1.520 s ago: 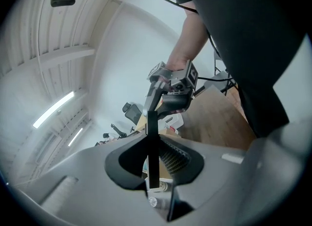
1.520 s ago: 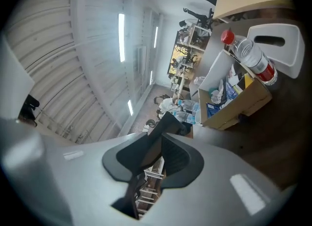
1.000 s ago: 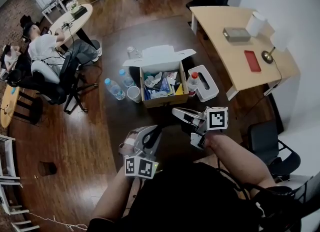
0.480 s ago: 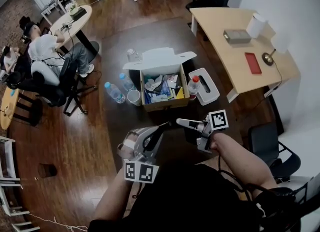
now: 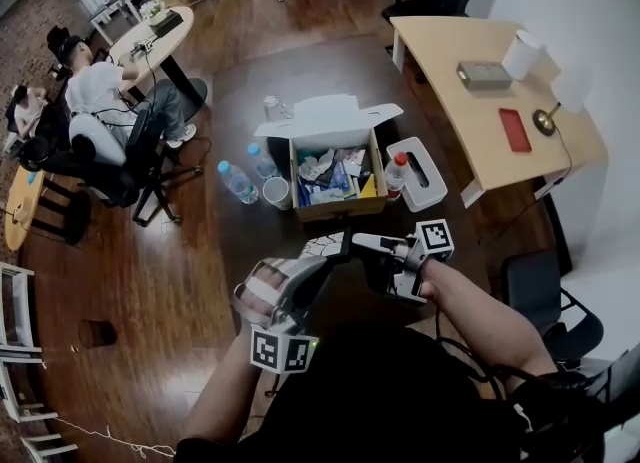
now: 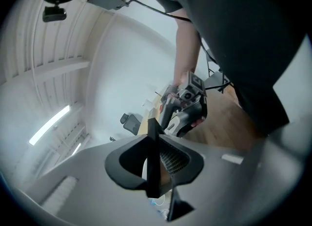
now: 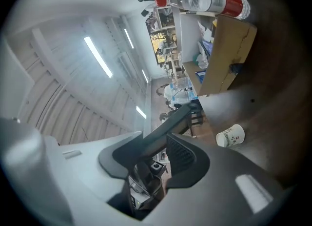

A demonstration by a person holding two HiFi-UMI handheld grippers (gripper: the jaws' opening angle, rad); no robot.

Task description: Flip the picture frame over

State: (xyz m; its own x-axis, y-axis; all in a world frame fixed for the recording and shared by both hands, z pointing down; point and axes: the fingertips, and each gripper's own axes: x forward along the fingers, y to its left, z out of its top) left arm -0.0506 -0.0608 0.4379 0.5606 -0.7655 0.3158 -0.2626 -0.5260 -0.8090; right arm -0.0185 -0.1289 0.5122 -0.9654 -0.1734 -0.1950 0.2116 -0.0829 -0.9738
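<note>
Left gripper [image 5: 318, 263] is pinching the thin black-edged picture frame [image 5: 322, 245], which is running sideways to the right gripper [image 5: 362, 243], whose jaws have just been opening around its other edge.

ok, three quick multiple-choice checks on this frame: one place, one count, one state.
1. The red-capped bottle stands:
A between the cardboard box and the white container
B on the desk
C under a chair

2. Blue-capped bottles left of the box:
A one
B two
C four

3. The left gripper is:
A open and empty
B shut on a cup
C shut on the picture frame

Key:
1 A, the head view shows it in the gap between the two.
2 B, two lie near the paper cup.
3 C, the left gripper view shows the frame's edge clamped between its jaws.
</note>
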